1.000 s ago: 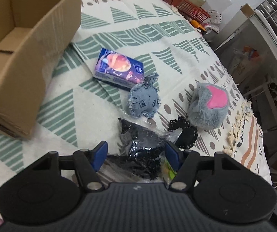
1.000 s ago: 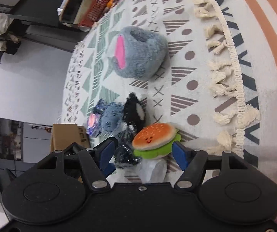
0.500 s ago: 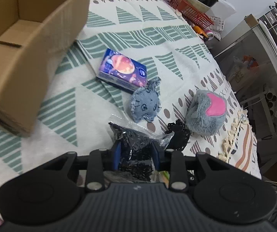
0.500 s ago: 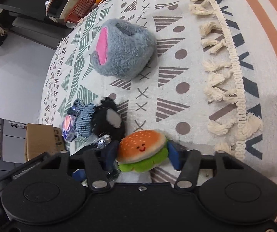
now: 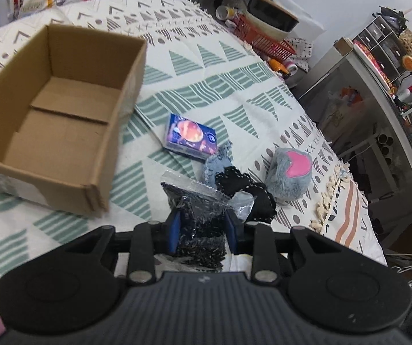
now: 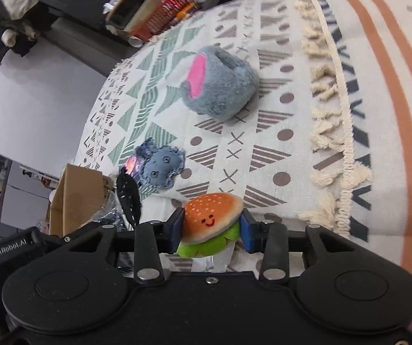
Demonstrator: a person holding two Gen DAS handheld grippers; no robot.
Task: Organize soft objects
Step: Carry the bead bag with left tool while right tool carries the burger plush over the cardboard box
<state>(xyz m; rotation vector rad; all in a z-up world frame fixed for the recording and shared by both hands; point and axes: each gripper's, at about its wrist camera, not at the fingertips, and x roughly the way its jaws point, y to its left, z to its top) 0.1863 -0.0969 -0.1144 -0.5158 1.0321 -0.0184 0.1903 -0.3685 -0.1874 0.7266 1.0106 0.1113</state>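
While the left gripper (image 5: 203, 230) clamps a clear bag of black bits (image 5: 198, 215) at lower centre, the right gripper (image 6: 210, 228) squeezes a burger plush (image 6: 210, 218); the cardboard box (image 5: 114, 132) sits upper left.

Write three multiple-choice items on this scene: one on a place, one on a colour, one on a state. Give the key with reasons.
1. Where does the tissue pack lie?
A. inside the box
B. on the cloth beside the cardboard box
C. on the grey plush

2. What colour is the patch on the grey plush?
A. pink
B. yellow
C. green

3. What does the right claw do?
A. hangs open
B. grips the burger plush
C. grips the box

Key: B, the pack lies outside the box wall; A, the patch shows pink; B, both fingers press the burger's sides.
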